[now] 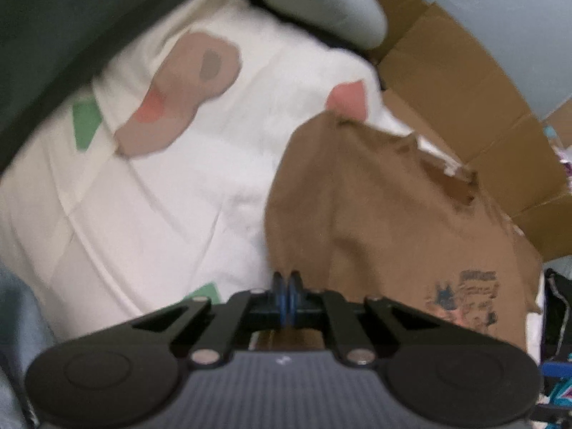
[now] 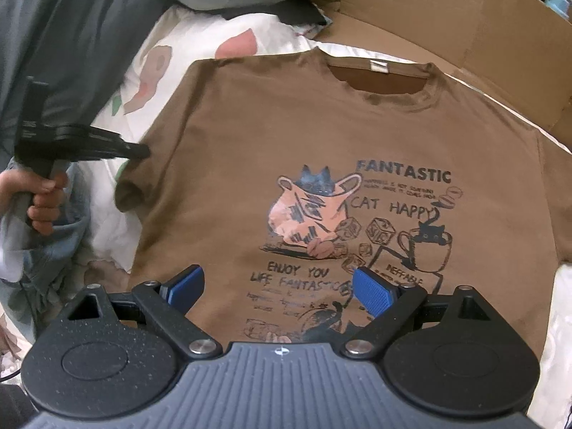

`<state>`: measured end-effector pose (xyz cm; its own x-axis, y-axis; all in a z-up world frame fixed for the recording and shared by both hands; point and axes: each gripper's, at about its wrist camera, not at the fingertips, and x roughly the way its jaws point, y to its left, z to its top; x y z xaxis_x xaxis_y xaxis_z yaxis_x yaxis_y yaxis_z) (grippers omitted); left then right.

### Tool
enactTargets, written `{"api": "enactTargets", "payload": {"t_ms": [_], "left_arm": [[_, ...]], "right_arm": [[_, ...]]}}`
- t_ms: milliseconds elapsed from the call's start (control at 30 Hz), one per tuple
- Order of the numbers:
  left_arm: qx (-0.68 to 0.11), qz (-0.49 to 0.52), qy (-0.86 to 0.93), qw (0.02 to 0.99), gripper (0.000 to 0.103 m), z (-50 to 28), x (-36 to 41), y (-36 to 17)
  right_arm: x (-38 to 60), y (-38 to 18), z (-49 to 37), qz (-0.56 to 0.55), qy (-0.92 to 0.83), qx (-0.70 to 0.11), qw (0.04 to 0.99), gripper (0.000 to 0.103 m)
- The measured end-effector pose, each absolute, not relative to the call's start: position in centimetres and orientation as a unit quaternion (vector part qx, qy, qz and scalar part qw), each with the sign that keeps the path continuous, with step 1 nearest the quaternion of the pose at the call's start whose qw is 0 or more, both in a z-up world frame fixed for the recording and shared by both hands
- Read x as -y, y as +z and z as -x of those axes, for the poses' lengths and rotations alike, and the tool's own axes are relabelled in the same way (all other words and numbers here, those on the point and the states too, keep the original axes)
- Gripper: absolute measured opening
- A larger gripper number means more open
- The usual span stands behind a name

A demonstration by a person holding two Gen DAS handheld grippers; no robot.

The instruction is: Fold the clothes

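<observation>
**Left sleeve edge pinched; right tongs not yet engaged**

The brown cotton T-shirt with cat print (image 2: 321,164) lies face up, filling the frame's centre, on a white patterned quilt (image 2: 200,35). The left gripper (image 2: 141,151), at mid-left, has its tongs fully closed, apparently on the shirt's sleeve edge. The right gripper (image 2: 275,287) stands wide above the lower print, holding nothing.

Judgement: carry the sleeve inward in a straight line. A flattened brown cardboard box (image 2: 464,28) crowds the upper right; the quilt at left offers room.

L gripper (image 1: 287,282) jaws closed tight; R gripper (image 2: 278,287) jaws wide apart, angled down.
</observation>
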<state>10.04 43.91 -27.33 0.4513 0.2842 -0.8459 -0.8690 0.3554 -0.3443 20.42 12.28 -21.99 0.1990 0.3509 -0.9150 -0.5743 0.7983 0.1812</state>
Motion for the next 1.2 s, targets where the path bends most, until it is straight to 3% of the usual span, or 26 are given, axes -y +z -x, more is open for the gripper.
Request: {"api": "enactTargets", "payload": {"t_ms": [300, 633, 700, 767, 800, 833, 1200], "left_arm": [[-0.348, 0.385, 0.346, 0.781, 0.002, -13.9, -42.2, -24.1], [-0.376, 0.4, 0.307, 0.778, 0.005, -18.1, -41.0, -27.1], [-0.381, 0.403, 0.303, 0.775, 0.016, -18.9, -41.0, -28.0], [-0.386, 0.418, 0.292, 0.769, 0.037, -19.3, -41.0, -29.0], [-0.388, 0.427, 0.285, 0.765, 0.054, -19.4, -41.0, -29.4], [-0.387, 0.437, 0.281, 0.762, 0.06, -19.4, -40.9, -29.5], [-0.337, 0.406, 0.327, 0.784, 0.059, -15.1, -42.4, -25.3]], "right_arm": [[-12.3, -22.0, -20.7, 0.096, 0.295, -0.56, 0.768, 0.094], [-12.8, -21.9, -20.4, 0.098, 0.302, -0.559, 0.766, 0.094], [-12.9, -21.9, -20.3, 0.1, 0.303, -0.558, 0.766, 0.094], [-12.9, -21.9, -20.3, 0.099, 0.303, -0.558, 0.766, 0.094], [-12.9, -21.9, -20.3, 0.099, 0.303, -0.558, 0.766, 0.094], [-12.9, -21.9, -20.3, 0.1, 0.303, -0.559, 0.766, 0.094], [-12.9, -22.1, -20.4, 0.104, 0.302, -0.561, 0.763, 0.094]]}}
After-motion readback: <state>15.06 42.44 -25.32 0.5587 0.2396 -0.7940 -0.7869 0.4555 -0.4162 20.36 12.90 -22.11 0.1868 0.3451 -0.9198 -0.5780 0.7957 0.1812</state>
